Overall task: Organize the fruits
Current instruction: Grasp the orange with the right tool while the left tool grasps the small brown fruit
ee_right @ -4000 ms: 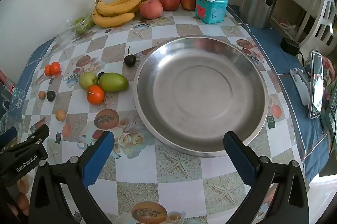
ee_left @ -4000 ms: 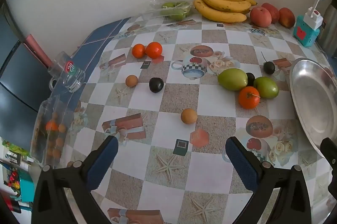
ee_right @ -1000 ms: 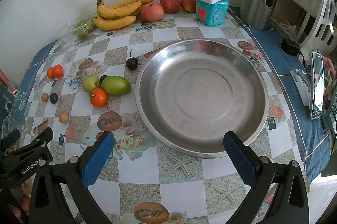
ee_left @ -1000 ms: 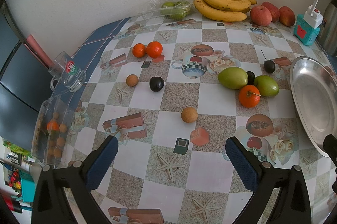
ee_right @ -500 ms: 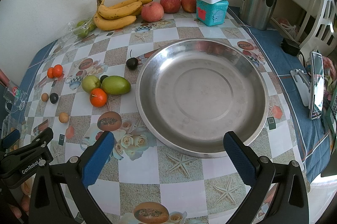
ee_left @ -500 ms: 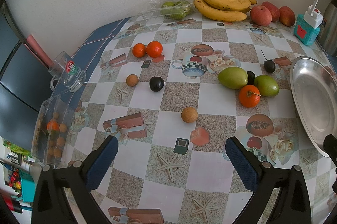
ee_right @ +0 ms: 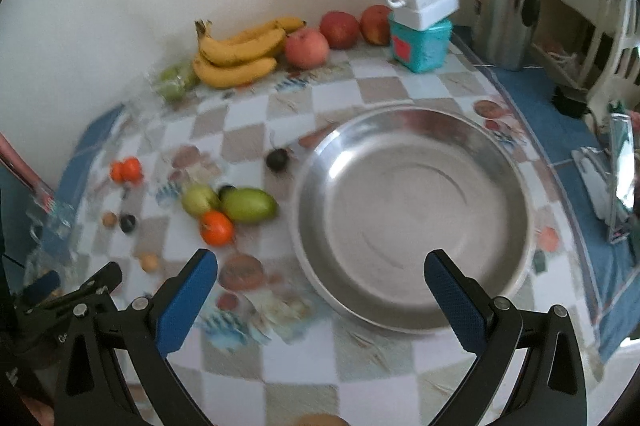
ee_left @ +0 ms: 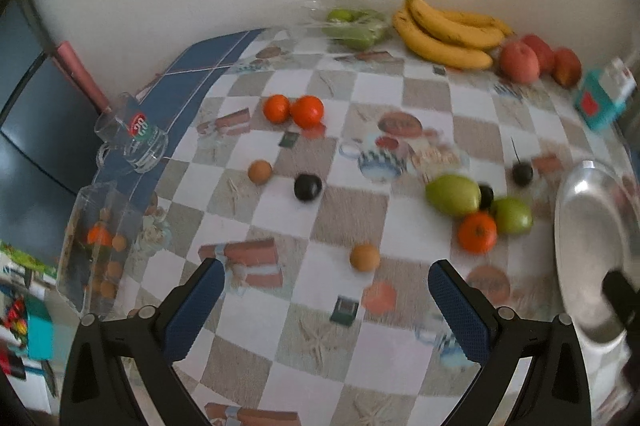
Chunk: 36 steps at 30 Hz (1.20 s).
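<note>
Nothing is sorted yet: the steel basin [ee_right: 412, 218] is bare, while mangoes [ee_left: 453, 195], tangerines [ee_left: 477, 232] and small brown fruits [ee_left: 364, 257] lie scattered on the tabletop [ee_left: 280, 338]. Both the left gripper [ee_left: 326, 304] and right gripper [ee_right: 320, 296] are spread wide, holding nothing. Compared with half a second ago, both views are blurred and shifted, so the grippers have started moving.

My left gripper [ee_left: 326, 300]: black frame, blue textured finger pads [ee_left: 460, 310], silver screws at the pivots.
My right gripper [ee_right: 320, 298]: same black frame, blue pads [ee_right: 186, 306], silver screws.
Marking: white lettering on my left gripper's side, partly hidden.
</note>
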Each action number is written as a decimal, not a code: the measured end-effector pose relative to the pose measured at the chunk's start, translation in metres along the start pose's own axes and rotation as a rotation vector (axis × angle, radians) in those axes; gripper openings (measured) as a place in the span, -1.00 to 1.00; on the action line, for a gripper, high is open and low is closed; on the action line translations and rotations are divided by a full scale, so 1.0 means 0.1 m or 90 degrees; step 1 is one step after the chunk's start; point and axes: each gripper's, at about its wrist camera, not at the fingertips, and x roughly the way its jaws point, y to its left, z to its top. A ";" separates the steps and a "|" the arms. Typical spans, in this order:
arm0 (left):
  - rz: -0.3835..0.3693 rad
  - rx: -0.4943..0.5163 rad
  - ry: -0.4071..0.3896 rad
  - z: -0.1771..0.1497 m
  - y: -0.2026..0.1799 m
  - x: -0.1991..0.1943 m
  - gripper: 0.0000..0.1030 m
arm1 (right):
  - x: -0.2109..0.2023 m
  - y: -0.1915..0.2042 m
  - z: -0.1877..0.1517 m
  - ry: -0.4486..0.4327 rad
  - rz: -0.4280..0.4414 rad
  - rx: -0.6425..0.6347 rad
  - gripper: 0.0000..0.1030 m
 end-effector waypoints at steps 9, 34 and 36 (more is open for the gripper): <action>-0.002 -0.063 0.055 0.42 -0.01 0.30 1.00 | 0.21 0.33 0.34 0.004 0.039 -0.020 1.00; -0.060 -0.137 0.178 0.28 0.27 0.95 0.98 | 1.11 0.85 0.18 0.175 0.052 -0.027 0.51; -0.064 -0.138 0.183 0.27 0.26 0.97 0.98 | 1.16 0.86 0.15 0.182 0.053 -0.028 0.47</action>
